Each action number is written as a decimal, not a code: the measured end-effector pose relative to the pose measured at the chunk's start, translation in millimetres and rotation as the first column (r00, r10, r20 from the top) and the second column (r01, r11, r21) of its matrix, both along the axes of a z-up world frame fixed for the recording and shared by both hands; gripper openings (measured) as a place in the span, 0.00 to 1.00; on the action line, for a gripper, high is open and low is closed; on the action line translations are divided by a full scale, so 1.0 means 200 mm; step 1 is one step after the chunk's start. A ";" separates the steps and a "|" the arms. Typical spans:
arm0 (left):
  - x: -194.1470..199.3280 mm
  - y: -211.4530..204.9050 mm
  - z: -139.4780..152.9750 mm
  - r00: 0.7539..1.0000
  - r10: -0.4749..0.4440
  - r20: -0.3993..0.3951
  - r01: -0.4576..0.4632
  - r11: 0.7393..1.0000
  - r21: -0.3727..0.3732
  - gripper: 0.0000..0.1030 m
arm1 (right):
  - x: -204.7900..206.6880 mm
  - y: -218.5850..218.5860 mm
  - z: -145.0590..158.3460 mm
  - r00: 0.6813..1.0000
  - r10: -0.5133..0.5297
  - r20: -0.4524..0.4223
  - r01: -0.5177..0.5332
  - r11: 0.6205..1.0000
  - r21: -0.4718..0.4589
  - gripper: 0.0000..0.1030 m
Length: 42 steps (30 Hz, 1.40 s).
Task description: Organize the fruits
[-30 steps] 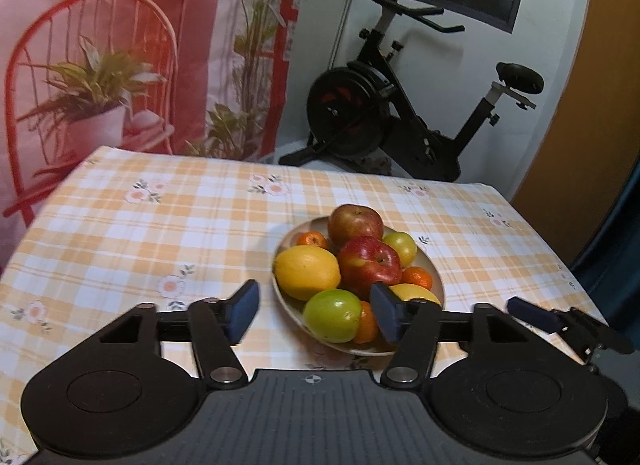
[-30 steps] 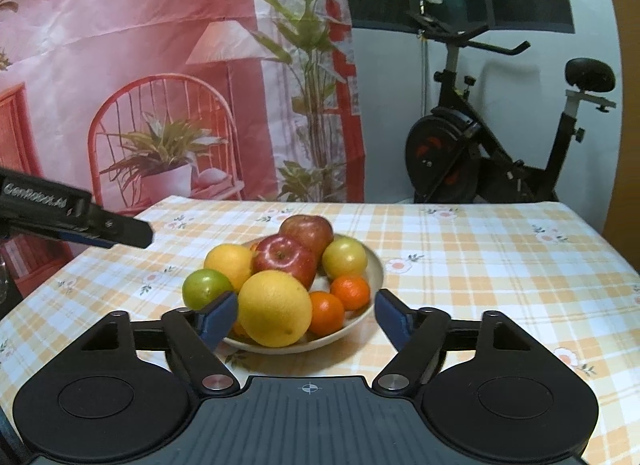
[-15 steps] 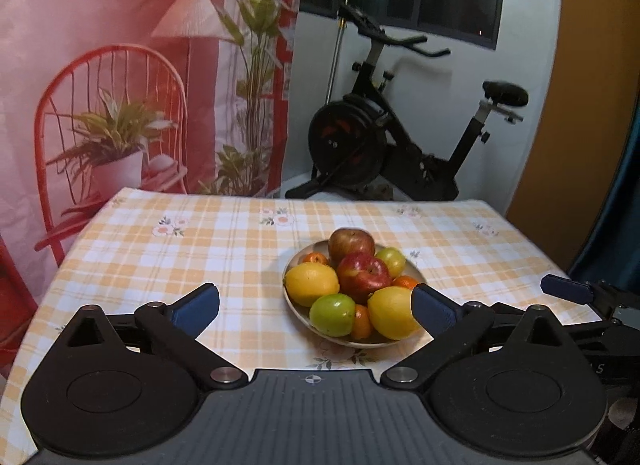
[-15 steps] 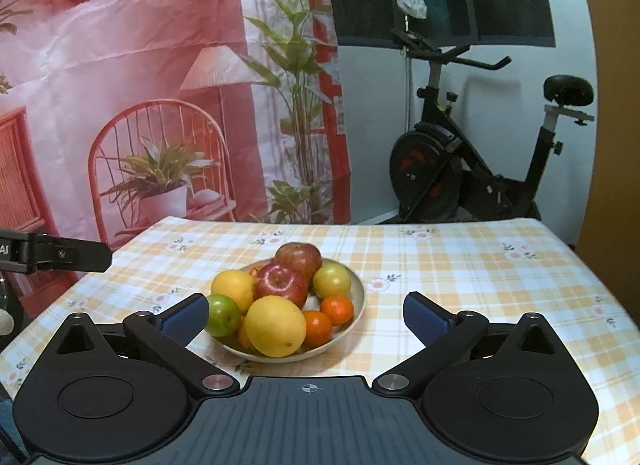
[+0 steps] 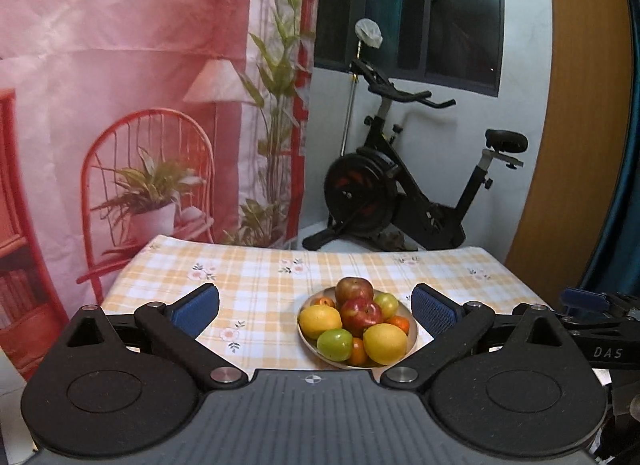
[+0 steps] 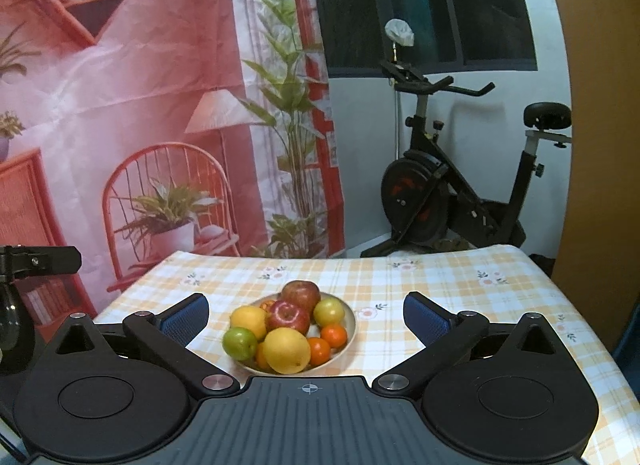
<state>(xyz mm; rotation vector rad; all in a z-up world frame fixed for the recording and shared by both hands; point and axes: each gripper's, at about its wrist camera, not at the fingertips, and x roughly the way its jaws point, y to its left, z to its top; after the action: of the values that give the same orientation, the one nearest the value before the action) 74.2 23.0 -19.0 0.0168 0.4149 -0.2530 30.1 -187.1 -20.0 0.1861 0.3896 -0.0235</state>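
Fruit (image 5: 357,325) sits heaped in the bowl (image 6: 351,321); left gripper (image 5: 316,311) and right gripper (image 6: 306,315) are wide apart, empty. Lifting a lower fruit could perhaps roll the apples off.

Fruits (image 5: 362,313) piled in bowl (image 5: 413,339) on table (image 5: 260,281).

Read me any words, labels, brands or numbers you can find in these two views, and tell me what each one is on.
"DAS": pale letters on the black body of the right gripper, at the right edge of the left wrist view; the word may run on out of sight.
Nothing else is readable: the bowl, the fruit and the checked tablecloth bear no writing.
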 end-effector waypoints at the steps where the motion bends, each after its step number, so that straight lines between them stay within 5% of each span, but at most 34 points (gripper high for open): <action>1: -0.02 0.00 0.01 1.000 0.003 0.005 -0.003 1.000 0.002 1.00 | -0.02 0.00 0.01 1.000 0.000 0.000 0.000 1.000 0.002 1.00; 42: -0.18 -0.02 0.03 0.994 0.090 0.063 -0.094 0.993 0.073 1.00 | -0.11 0.04 0.04 1.000 -0.015 -0.010 0.015 1.000 0.006 1.00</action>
<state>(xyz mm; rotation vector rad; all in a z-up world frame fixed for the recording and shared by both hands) 37.3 19.7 -13.7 0.0796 0.3651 -0.1451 7.4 -179.0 -12.4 0.1951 0.3979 -0.0383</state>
